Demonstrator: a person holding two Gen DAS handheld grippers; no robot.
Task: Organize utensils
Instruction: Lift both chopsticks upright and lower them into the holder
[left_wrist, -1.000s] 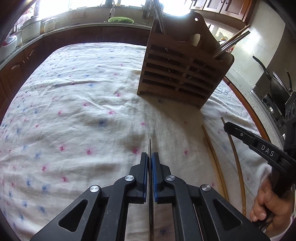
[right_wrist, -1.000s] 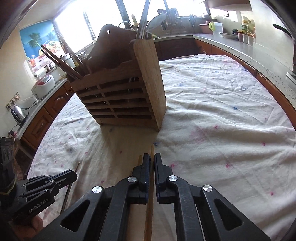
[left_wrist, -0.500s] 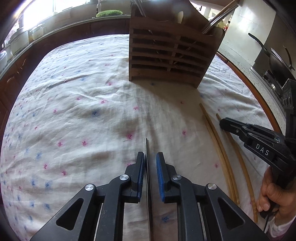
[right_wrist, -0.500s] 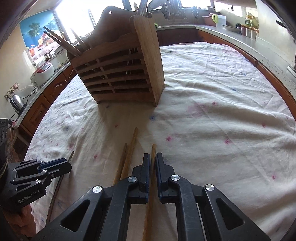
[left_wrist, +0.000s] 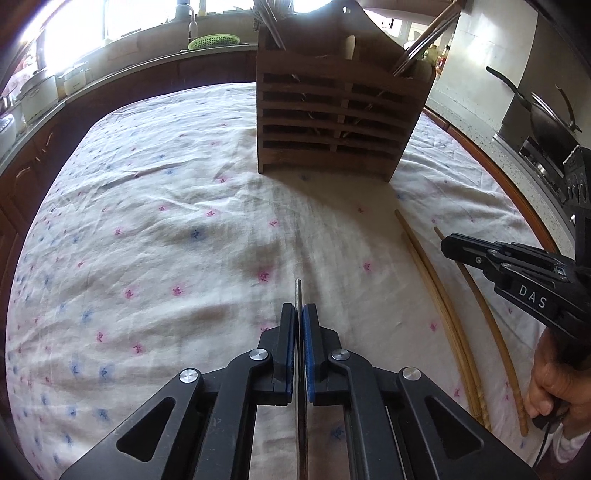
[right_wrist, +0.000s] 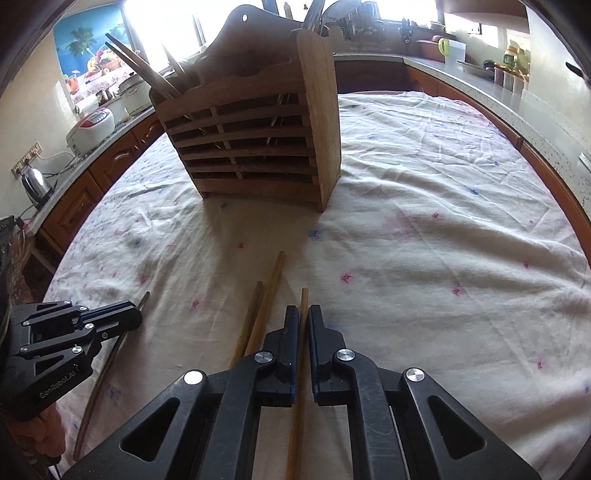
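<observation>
Left gripper (left_wrist: 299, 314) clamped on a dark metal chopstick (left_wrist: 298, 291); right gripper (right_wrist: 303, 315) clamped on a wooden chopstick (right_wrist: 304, 299). Both lie near the slatted wooden utensil holder (right_wrist: 255, 147), on its front side; two loose wooden chopsticks (right_wrist: 264, 302) between them.

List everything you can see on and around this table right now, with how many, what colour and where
Wooden utensil holder: one, brown, upright on the far middle of the cloth, utensils standing in it.
Tablecloth: one, white with pink and blue flecks, covering the table.
Wooden chopsticks: three, tan; two loose side by side on the cloth, one held.
Dark metal chopstick: one, held.
Green basket: one, on the far counter.
Kettle: one, silver, on the side counter.
Left gripper: black, shut on the metal chopstick.
Right gripper: black, shut on a wooden chopstick.
Hand: one, on the right gripper's handle.
</observation>
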